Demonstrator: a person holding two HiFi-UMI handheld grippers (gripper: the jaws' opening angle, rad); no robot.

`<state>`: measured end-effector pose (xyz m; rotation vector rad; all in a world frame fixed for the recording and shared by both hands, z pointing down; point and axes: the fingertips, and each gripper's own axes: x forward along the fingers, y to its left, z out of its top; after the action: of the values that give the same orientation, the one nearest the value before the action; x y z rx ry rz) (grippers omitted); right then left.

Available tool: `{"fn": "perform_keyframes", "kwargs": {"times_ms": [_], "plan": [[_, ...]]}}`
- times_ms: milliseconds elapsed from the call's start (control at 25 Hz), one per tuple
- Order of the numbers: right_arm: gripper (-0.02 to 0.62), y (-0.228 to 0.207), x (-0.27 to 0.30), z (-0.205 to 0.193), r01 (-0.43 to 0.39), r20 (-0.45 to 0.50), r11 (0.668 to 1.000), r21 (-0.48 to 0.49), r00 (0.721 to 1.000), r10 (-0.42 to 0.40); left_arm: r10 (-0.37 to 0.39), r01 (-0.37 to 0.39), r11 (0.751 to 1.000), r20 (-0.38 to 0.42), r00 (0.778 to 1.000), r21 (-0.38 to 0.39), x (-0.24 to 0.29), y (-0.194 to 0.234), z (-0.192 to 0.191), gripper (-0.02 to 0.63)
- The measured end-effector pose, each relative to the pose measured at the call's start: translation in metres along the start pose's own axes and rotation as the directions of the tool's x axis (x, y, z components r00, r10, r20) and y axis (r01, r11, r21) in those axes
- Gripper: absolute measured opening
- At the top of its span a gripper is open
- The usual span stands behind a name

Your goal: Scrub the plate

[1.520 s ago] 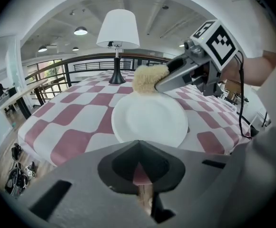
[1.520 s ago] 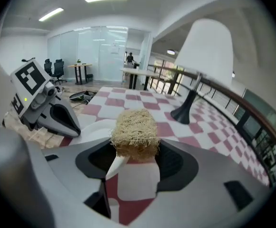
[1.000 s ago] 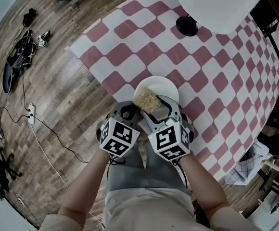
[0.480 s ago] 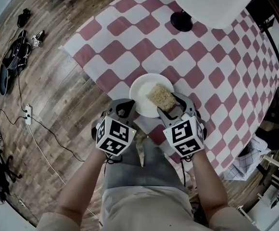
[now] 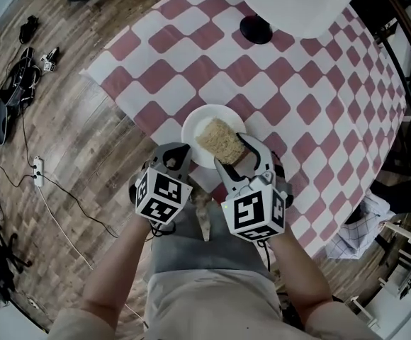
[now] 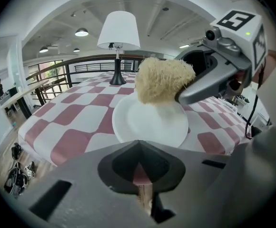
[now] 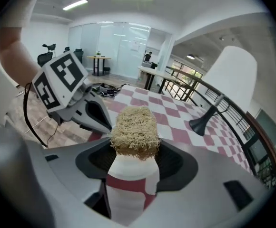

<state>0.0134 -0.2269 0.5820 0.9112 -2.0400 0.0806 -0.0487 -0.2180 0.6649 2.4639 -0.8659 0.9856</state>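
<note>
While the right tongs [image 5: 234, 154] clamp the scrubber [image 5: 216, 139] on the plate [image 5: 191, 129], the closed left tongs [image 5: 178, 151] should brace its rim.

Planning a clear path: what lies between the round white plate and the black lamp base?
Only bare red-and-white checked tablecloth, clearest in the head view.

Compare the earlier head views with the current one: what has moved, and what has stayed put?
The right gripper swept the scrubber from the plate's near-left part to its right side, then back toward the middle, shut on it throughout. The left gripper stayed by the near rim; plate and lamp unmoved.
</note>
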Motion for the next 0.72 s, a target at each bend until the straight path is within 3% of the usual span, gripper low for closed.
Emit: {"fn": "perform_keyframes", "kwargs": {"times_ms": [80,200,480,720], "plan": [[0.254,0.025,0.01,-0.007,-0.049,-0.059,0.999,-0.02,0.997,0.047,0.002,-0.002,1.0,-0.007,1.0,-0.005,0.0,0.0,-0.001,0.014],[0.253,0.043,0.022,-0.022,-0.04,-0.139,0.999,-0.027,0.99,0.036,0.004,-0.004,1.0,-0.016,1.0,-0.006,0.0,-0.001,0.0,0.014],[0.244,0.044,0.03,-0.039,-0.072,-0.182,0.997,0.001,0.981,0.071,0.007,-0.007,1.0,-0.019,1.0,-0.013,0.0,0.0,0.001,0.014],[0.242,0.038,0.018,-0.06,-0.111,-0.213,0.99,-0.089,0.973,0.09,0.013,-0.013,0.999,-0.023,1.0,-0.032,0.002,0.0,0.001,0.014]]}}
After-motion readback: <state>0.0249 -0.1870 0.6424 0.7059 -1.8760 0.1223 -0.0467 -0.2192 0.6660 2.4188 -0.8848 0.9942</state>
